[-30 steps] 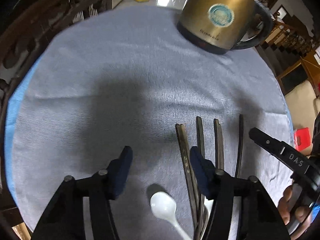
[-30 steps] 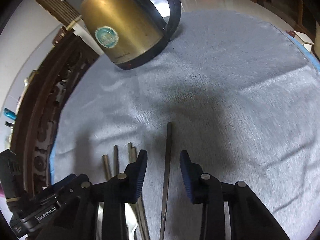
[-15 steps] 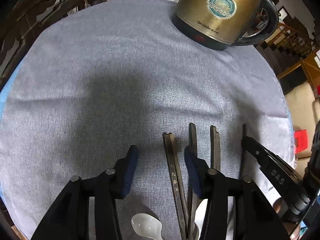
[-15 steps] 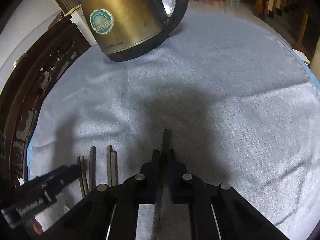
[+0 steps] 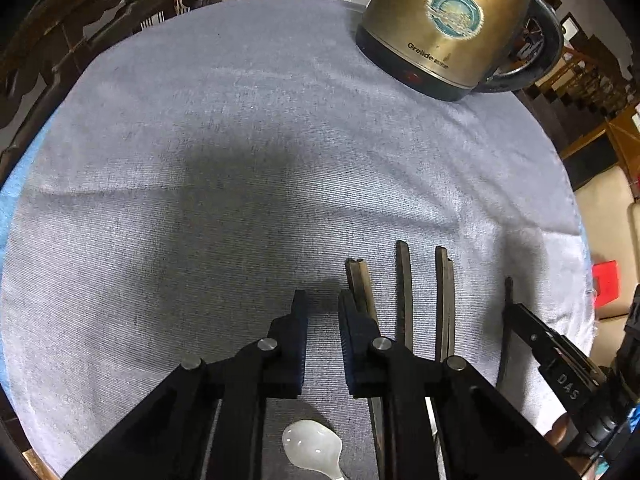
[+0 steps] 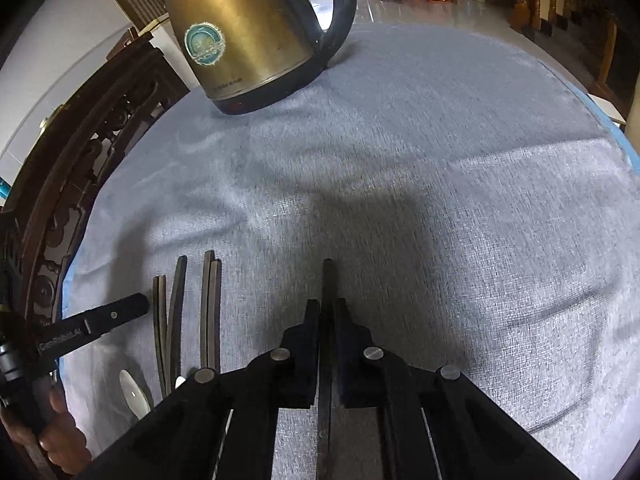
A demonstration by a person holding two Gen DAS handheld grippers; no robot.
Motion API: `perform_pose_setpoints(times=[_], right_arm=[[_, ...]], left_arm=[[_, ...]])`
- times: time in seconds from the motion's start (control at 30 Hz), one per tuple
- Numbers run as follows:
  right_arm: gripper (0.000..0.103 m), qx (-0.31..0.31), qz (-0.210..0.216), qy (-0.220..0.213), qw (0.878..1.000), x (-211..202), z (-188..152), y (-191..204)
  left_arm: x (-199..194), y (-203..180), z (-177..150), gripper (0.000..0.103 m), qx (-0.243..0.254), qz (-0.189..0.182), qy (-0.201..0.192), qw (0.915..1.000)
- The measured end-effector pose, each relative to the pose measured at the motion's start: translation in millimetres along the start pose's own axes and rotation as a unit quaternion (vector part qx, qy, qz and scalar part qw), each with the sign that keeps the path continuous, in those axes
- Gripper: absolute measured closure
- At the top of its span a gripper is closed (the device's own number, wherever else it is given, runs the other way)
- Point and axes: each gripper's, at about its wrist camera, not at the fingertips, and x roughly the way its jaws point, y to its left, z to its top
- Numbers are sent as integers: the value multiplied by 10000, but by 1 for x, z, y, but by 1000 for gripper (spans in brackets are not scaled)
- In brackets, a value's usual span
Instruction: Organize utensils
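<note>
- Chopstick (image 6: pixel 328 280) lies lengthwise in the right gripper (image 6: pixel 327 308), clamped between both pads; its far tip sticks out past the fingertips (image 6: pixel 310 312) and rests on the grey cloth (image 6: pixel 440 160).
- Left gripper (image 5: pixel 322 304): jaws closing, a narrow gap left, only bare cloth between the pads (nothing grasped).
- Loose chopsticks (image 5: pixel 404 292) lie side by side on the cloth, just beside the left gripper's right-hand finger and well left of the clamped one in the right view.
- White spoon (image 5: pixel 314 450) lies on the cloth below the left gripper; its handle is cut off at the frame edge.
- Near ends of the loose chopsticks are hidden behind the gripper bodies.
- Kettle (image 5: pixel 448 28) stands at the far edge of the cloth, its top cut off.
</note>
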Motion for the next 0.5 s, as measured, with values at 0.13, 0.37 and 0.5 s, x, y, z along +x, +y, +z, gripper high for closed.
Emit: perform_pose_setpoints(times=[0.13,0.37,0.5], right_arm=[[95,36,103,11,9999,-3,-3,-5],[95,30,258,-66,9996,-4,-6,-9],[95,4,303,-60,9995,-4,-5,-10]], left_arm=[[-1,-5,-4,87,95,11,-2,10000],[0,-3,-4,85,-107,-222,102,9996],[-5,-6,-12,84,-39,-234,113,9997]])
